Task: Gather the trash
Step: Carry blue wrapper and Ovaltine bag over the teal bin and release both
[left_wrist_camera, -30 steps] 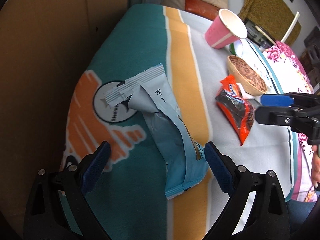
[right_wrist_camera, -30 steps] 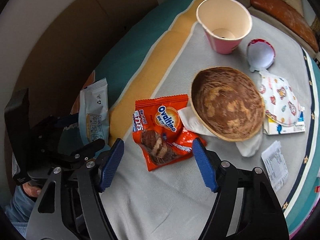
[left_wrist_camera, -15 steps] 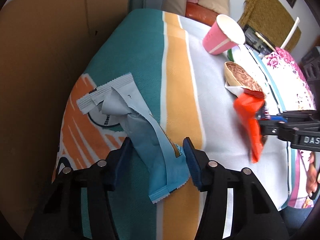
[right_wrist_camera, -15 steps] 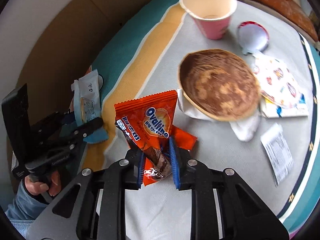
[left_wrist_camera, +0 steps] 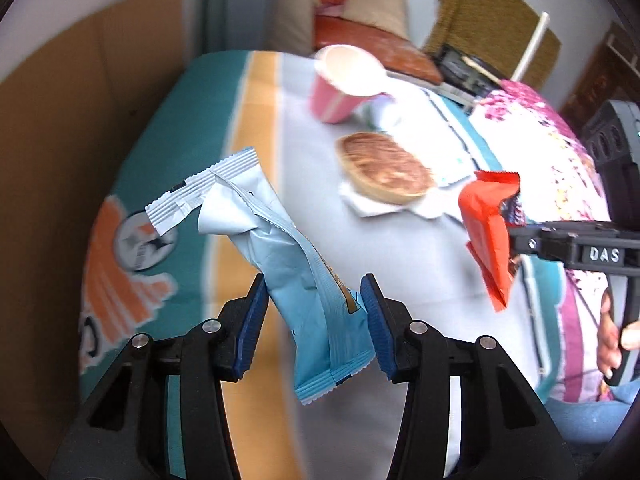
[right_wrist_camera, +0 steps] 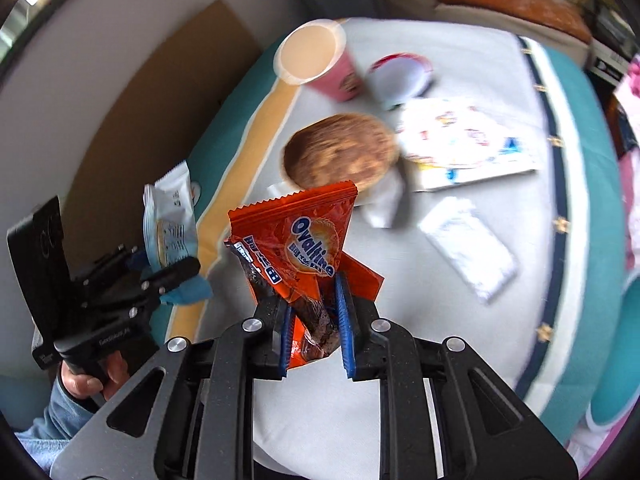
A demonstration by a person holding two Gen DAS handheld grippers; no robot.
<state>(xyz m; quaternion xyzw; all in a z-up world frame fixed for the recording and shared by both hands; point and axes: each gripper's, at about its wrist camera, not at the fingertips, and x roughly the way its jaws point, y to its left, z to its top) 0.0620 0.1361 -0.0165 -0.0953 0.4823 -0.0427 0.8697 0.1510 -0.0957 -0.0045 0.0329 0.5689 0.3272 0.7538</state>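
My left gripper (left_wrist_camera: 314, 316) is shut on a light blue snack wrapper (left_wrist_camera: 280, 248), held in the air above the table; its white crimped end sticks up and away from me. My right gripper (right_wrist_camera: 314, 320) is shut on an orange Ovaltine wrapper (right_wrist_camera: 304, 248), also lifted off the cloth. In the left wrist view the orange wrapper (left_wrist_camera: 490, 236) hangs at the right from the right gripper. In the right wrist view the blue wrapper (right_wrist_camera: 170, 216) shows at the left in the left gripper.
On the striped tablecloth (left_wrist_camera: 256, 92) stand a pink paper cup (right_wrist_camera: 316, 60), a brown-stained paper bowl (right_wrist_camera: 340, 156) on a white napkin, a round white lid (right_wrist_camera: 400, 76), a cartoon-printed packet (right_wrist_camera: 460, 140) and a white sachet (right_wrist_camera: 468, 248). Cardboard (left_wrist_camera: 60, 140) lines the left side.
Both grippers went from open around the wrappers to shut on them, then rose, lifting both wrappers off the table. The table now looks farther away and blurred.
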